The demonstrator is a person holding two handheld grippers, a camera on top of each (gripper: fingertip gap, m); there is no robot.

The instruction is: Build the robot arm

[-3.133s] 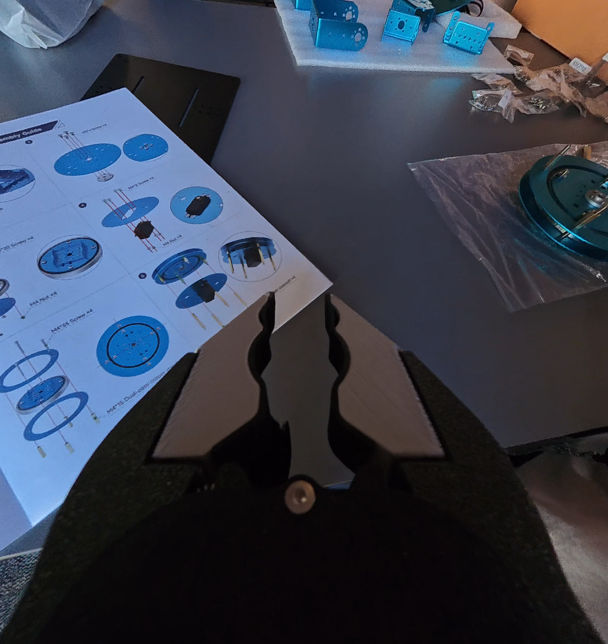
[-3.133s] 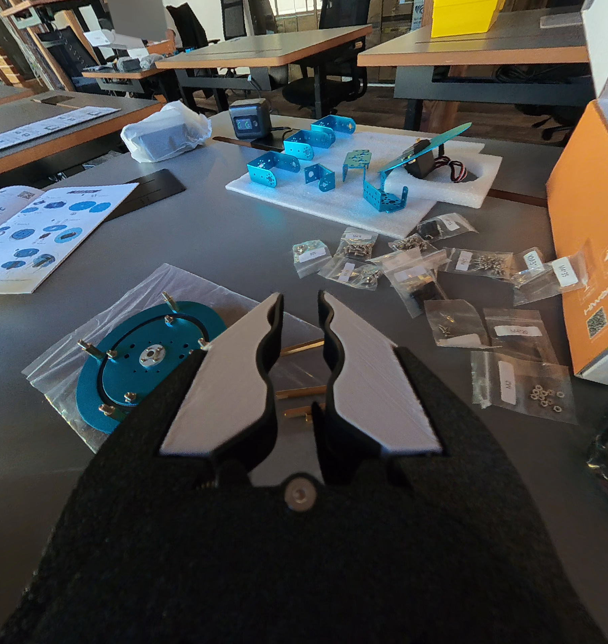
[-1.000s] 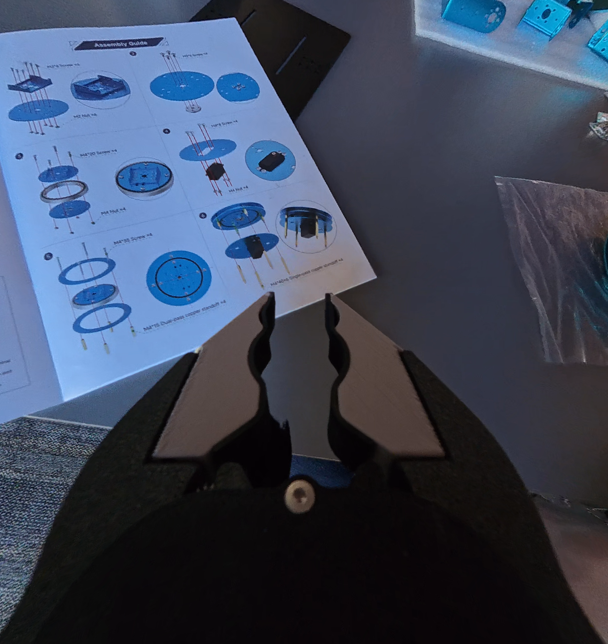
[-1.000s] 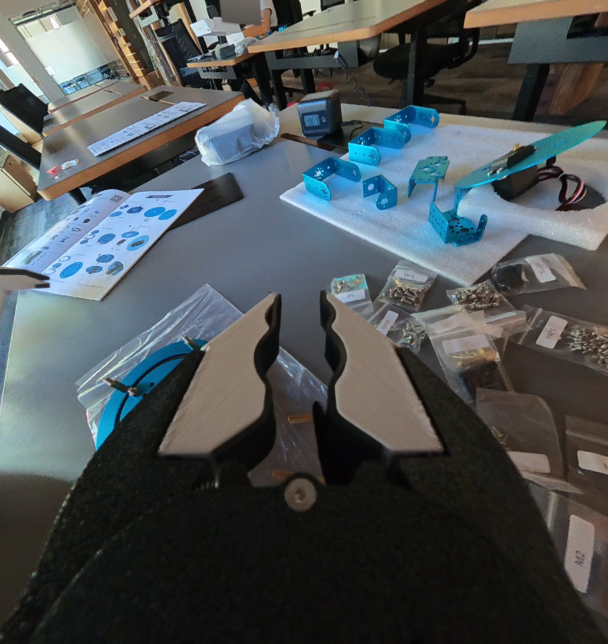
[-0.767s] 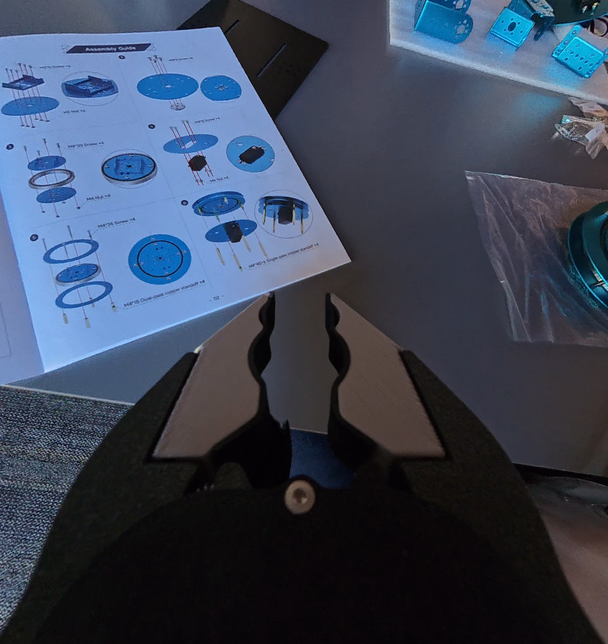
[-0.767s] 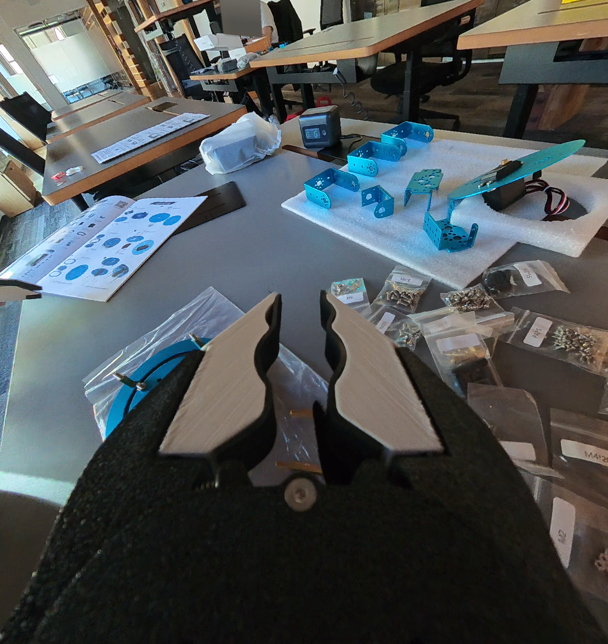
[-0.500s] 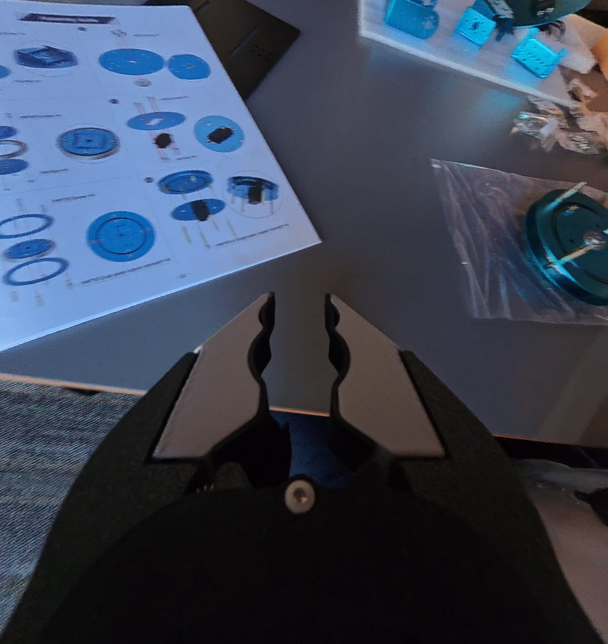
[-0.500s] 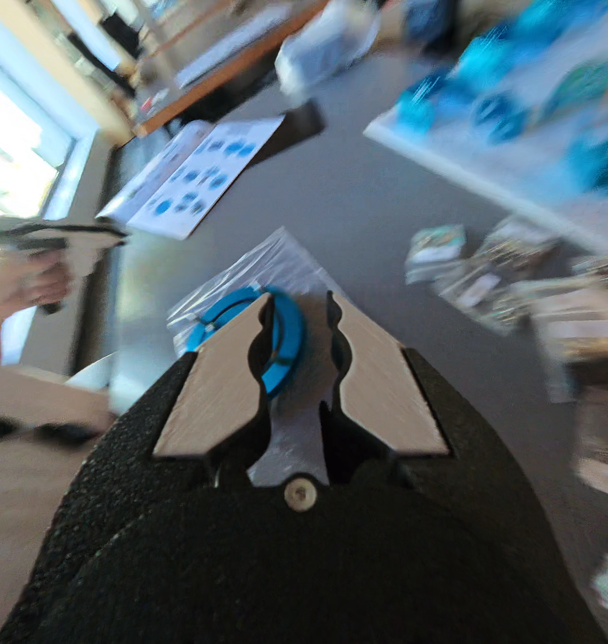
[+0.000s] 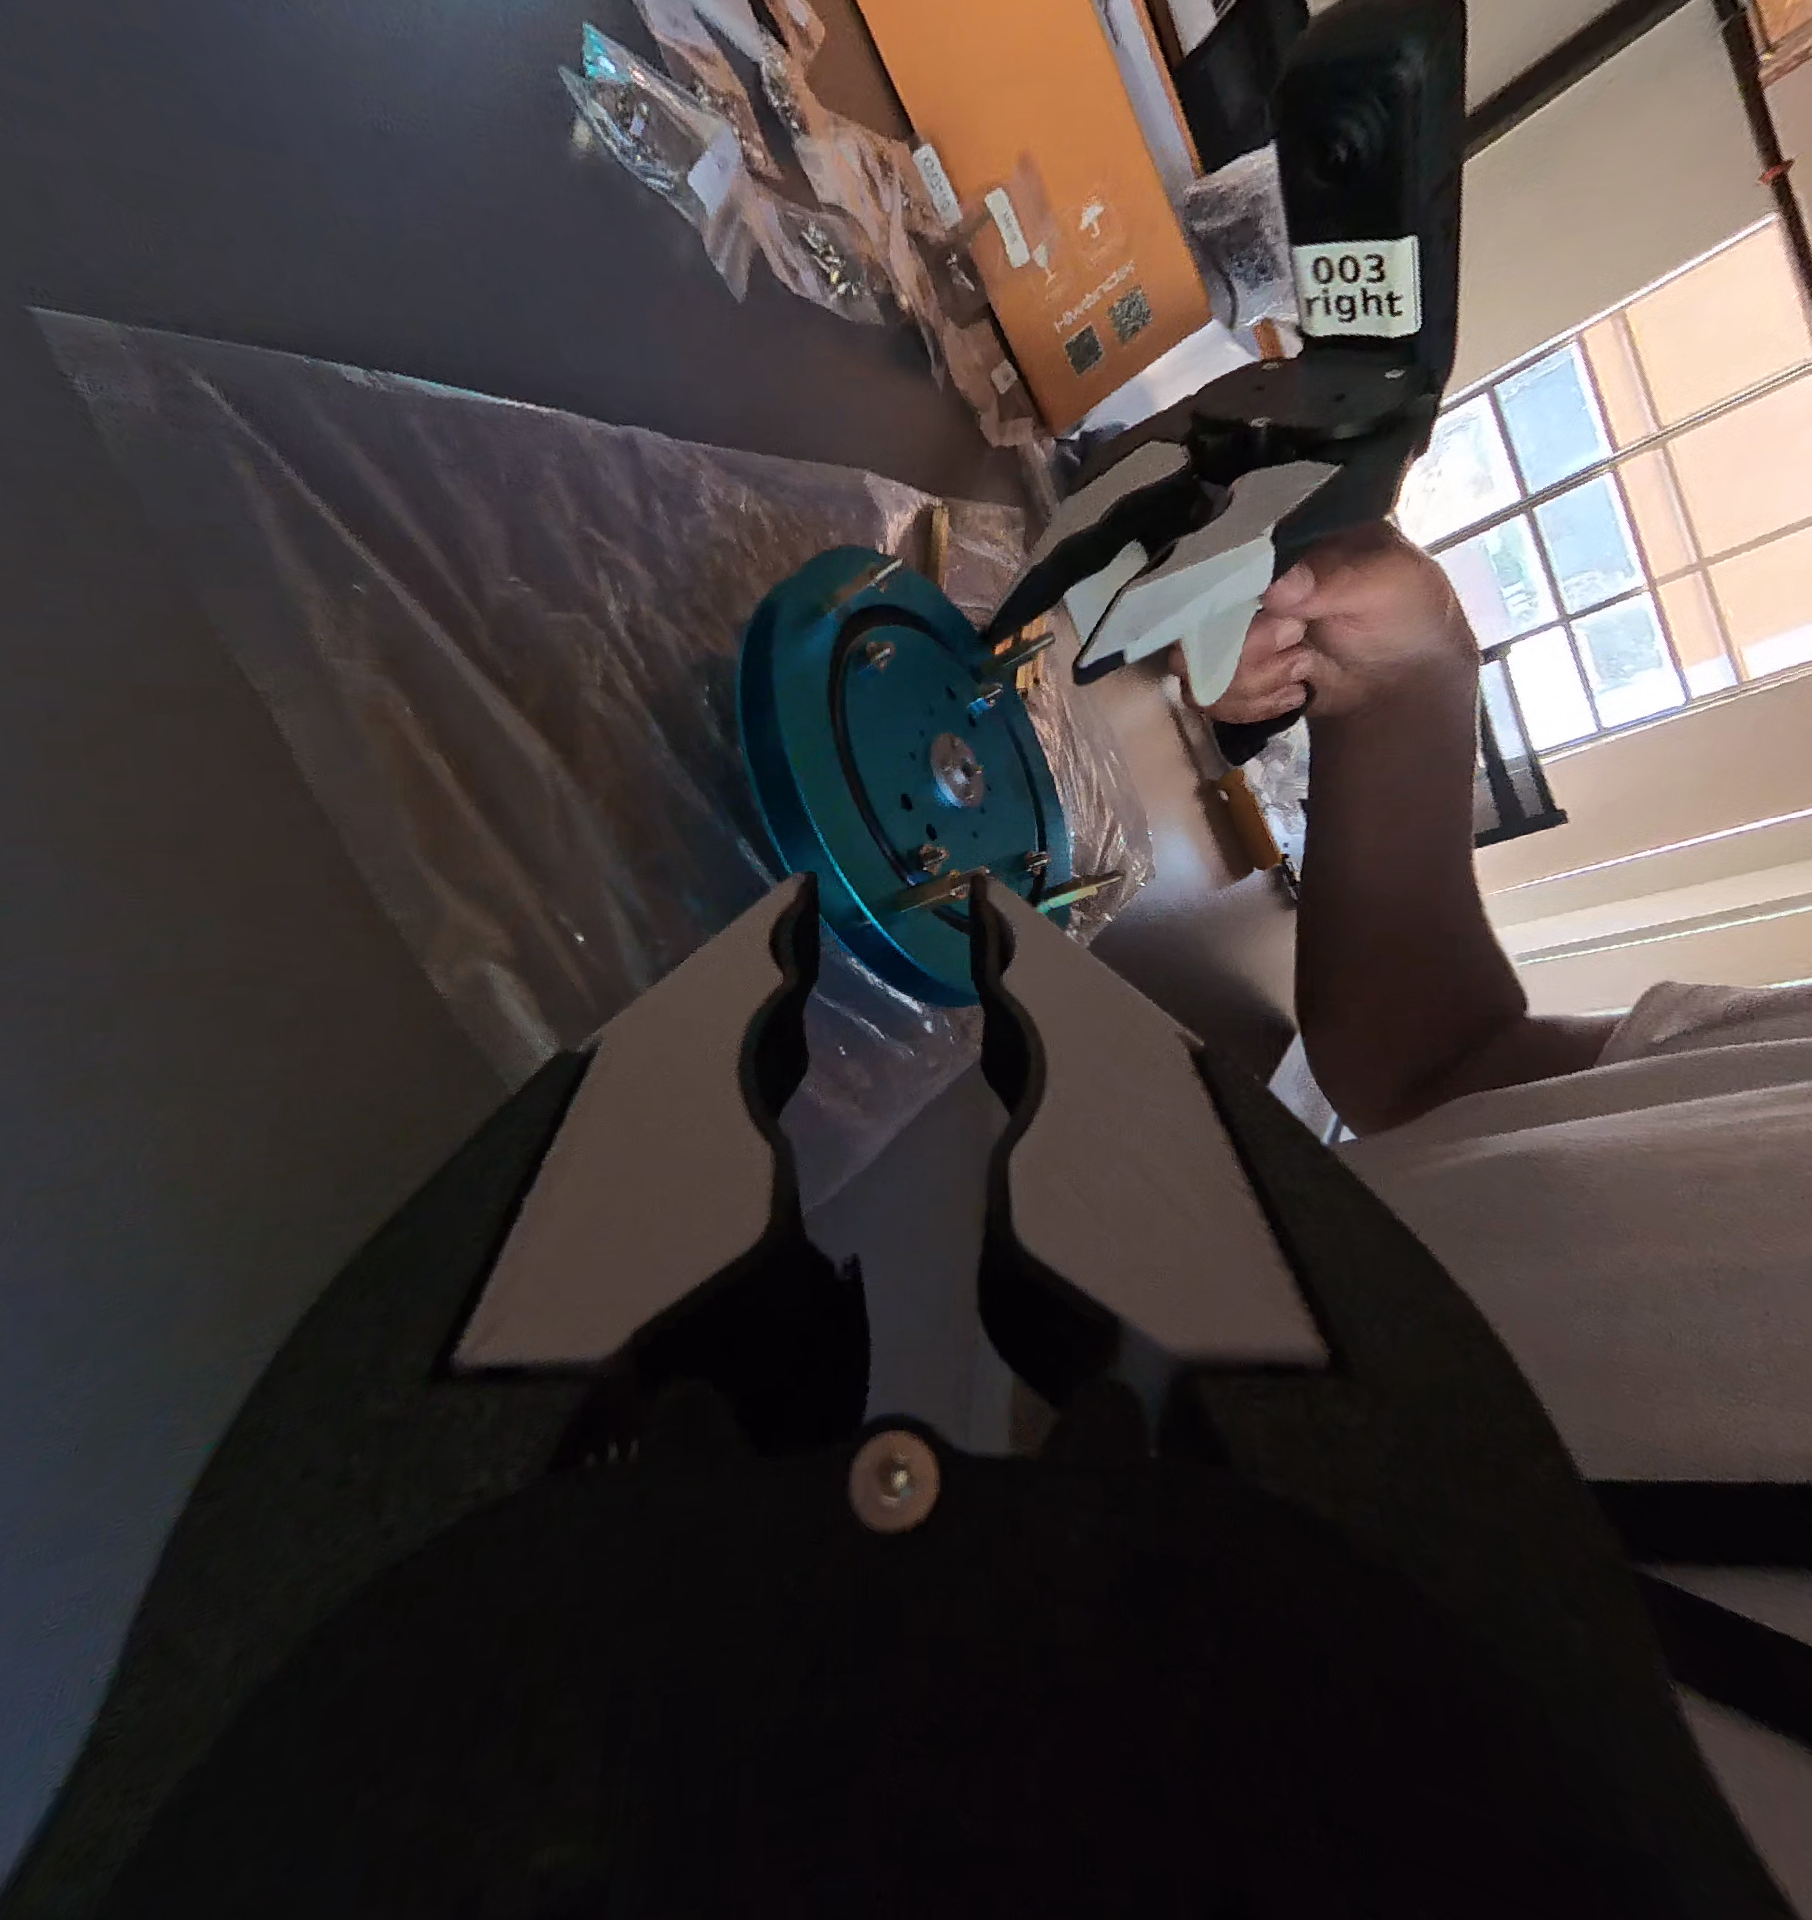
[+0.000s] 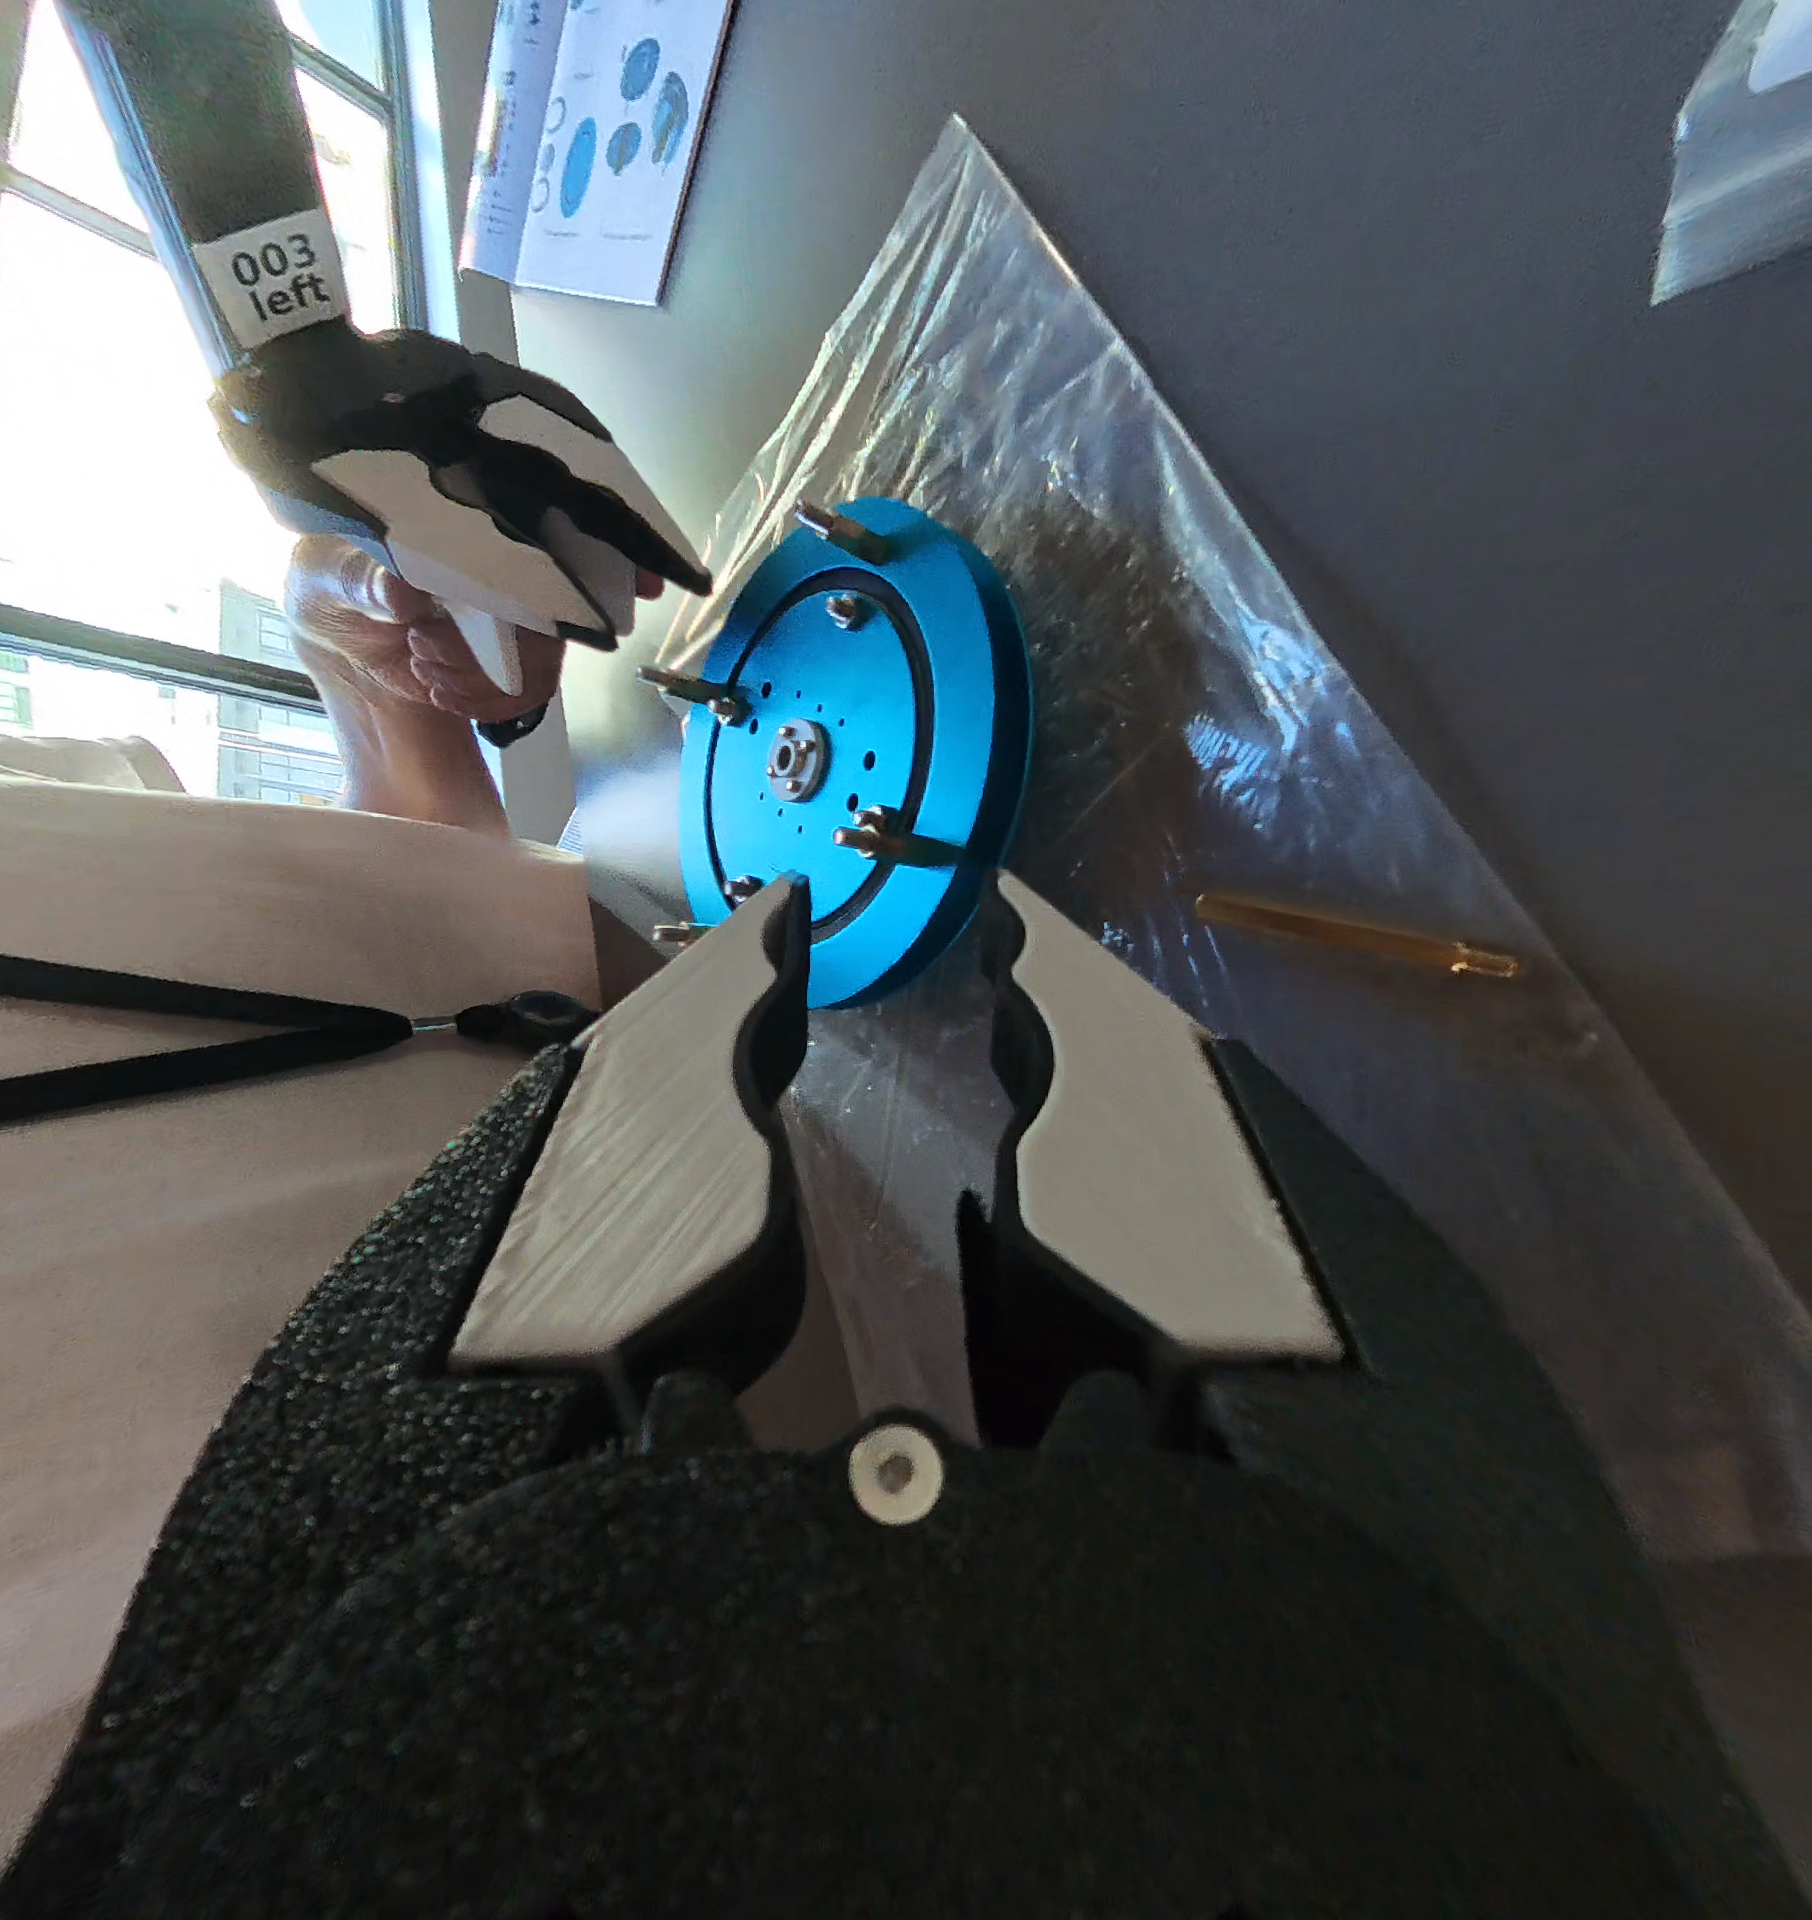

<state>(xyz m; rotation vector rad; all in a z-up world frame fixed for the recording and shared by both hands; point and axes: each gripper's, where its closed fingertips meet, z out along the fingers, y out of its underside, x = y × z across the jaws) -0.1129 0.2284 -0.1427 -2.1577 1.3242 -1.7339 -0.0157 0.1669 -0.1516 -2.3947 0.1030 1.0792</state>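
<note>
Blue disc [image 9: 886,769] lies on a clear plastic sheet [image 9: 445,582] on the grey worktop [image 9: 154,935], brass standoffs [image 9: 943,891] rising from its face; both tools now flank it from opposite sides, whereas half a second ago the left tool [image 9: 889,896] hung over bare worktop near the printed guide and the right view was smeared by motion; both views are now rolled sideways, where earlier the worktop sat level. Left tool is unclenched and grasps nothing, its tips just short of the disc's rim, one tip beside a standoff; contact cannot be confirmed. Right tool [image 10: 897,894] is likewise parted and empty, the disc's edge showing in the gap between its tips; in the left view its tips [image 9: 1016,623] sit close to a standoff at the far rim. One loose brass standoff [image 10: 1354,937] lies on the sheet apart from the disc. Printed guide [image 10: 595,145] has passed out of the left view and appears far off in the right one; an orange box [image 9: 1027,197] and small parts bags [image 9: 736,166] lie beyond the sheet.
</note>
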